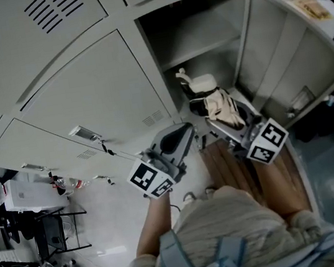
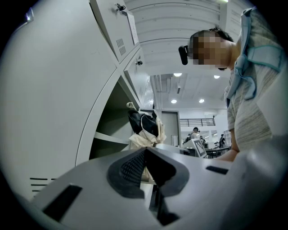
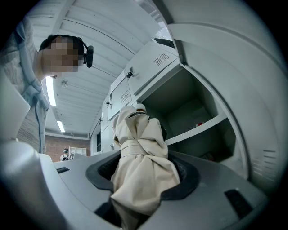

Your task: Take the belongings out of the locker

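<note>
A cream folded umbrella (image 1: 219,107) with a white handle (image 1: 198,82) is held just in front of the open locker compartment (image 1: 198,33). My right gripper (image 1: 226,119) is shut on its fabric bundle. In the right gripper view the umbrella (image 3: 140,152) fills the space between the jaws of that gripper (image 3: 141,177), and its strap is wrapped round the cloth. My left gripper (image 1: 182,132) hovers beside it to the left, apart from it. Its jaws (image 2: 145,152) are shut on nothing. From the left gripper view the umbrella (image 2: 145,130) shows beyond the tips.
The locker door (image 1: 293,59) hangs open to the right. A shelf (image 3: 198,129) crosses the compartment, with something small on it. Closed locker doors (image 1: 86,98) stand to the left, one with keys (image 1: 103,147). Desks and chairs (image 1: 34,207) are at lower left.
</note>
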A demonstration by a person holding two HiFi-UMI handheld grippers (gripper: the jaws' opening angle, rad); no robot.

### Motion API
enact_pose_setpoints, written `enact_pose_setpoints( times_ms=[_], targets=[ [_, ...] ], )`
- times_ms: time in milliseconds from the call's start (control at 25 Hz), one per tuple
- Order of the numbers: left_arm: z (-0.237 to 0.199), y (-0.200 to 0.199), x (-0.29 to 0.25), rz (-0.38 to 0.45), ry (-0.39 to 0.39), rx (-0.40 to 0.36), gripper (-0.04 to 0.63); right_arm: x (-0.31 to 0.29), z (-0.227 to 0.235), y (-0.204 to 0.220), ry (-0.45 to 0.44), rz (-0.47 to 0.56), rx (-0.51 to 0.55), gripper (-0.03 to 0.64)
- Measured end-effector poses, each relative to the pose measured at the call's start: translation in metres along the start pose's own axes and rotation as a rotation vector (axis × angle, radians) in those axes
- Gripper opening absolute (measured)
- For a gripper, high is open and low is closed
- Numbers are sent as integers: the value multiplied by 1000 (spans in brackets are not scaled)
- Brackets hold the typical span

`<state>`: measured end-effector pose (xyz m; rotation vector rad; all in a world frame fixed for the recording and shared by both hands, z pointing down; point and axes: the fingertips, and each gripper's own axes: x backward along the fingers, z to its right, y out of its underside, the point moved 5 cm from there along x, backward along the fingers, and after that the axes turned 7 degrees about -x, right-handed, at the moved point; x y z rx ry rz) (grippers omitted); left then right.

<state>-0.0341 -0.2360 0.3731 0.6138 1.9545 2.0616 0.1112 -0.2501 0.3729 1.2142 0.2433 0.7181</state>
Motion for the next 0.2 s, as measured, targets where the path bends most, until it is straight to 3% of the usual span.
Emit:
enact_pose_setpoints(
  times_ms=[200],
  targets=[
    [0,0,0,0,-4,-1,5,-1,-1,1,-4,-3,-5,245]
  ],
)
